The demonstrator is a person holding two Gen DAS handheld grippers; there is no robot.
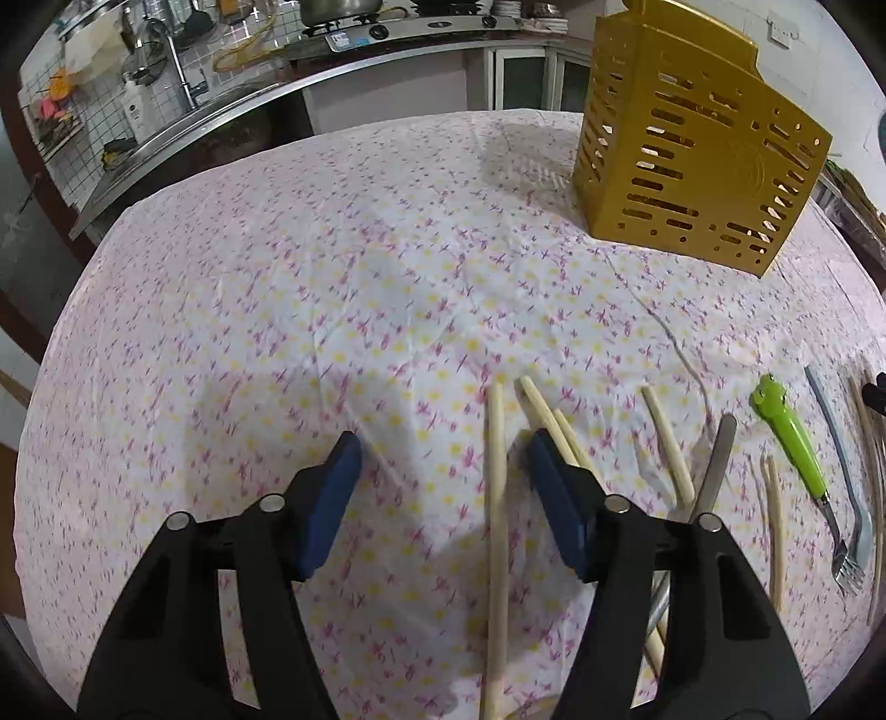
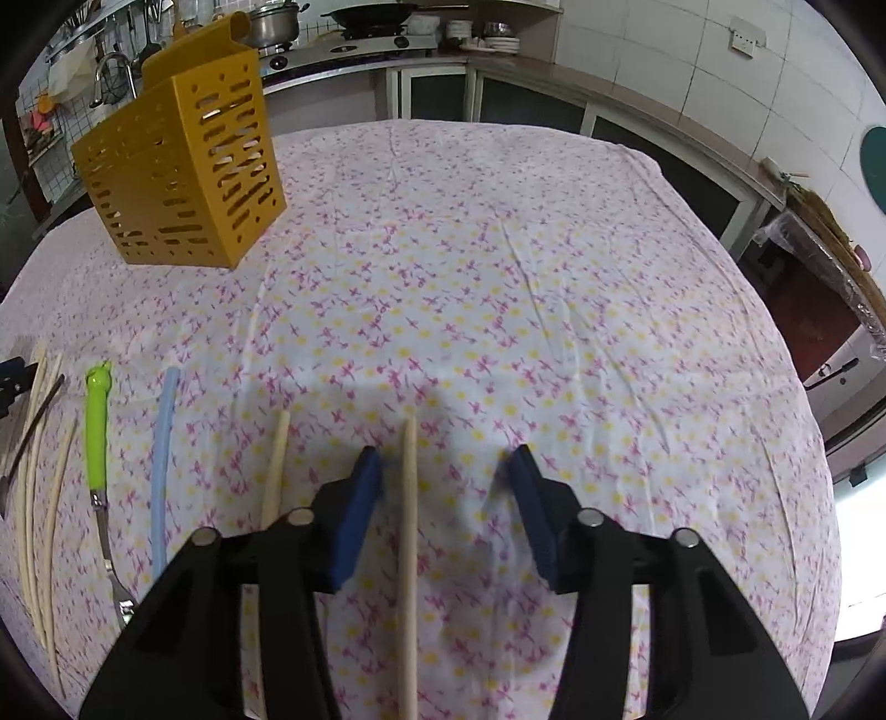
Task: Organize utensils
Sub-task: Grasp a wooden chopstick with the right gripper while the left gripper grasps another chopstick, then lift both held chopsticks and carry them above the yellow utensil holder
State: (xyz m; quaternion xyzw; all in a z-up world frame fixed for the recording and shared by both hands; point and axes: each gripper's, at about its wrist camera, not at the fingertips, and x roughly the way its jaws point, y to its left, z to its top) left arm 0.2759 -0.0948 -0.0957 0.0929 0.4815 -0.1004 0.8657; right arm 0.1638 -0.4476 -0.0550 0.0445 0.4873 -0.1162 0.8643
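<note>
A yellow slotted utensil holder (image 1: 698, 138) stands on the floral tablecloth, far right in the left wrist view, far left in the right wrist view (image 2: 183, 166). My left gripper (image 1: 443, 448) is open, with a wooden chopstick (image 1: 496, 498) lying between its fingers on the cloth. More chopsticks (image 1: 667, 443), a grey handle (image 1: 720, 465) and a green-handled fork (image 1: 792, 437) lie to its right. My right gripper (image 2: 446, 462) is open over a chopstick (image 2: 410, 526). A second chopstick (image 2: 275, 465), a blue-handled utensil (image 2: 164, 459) and the green fork (image 2: 97, 426) lie to its left.
The table (image 2: 498, 266) is covered by a pink-and-yellow floral cloth. A kitchen counter with sink (image 1: 183, 111) and stove (image 2: 382, 39) runs behind it. Cabinets stand along the right wall (image 2: 692, 166).
</note>
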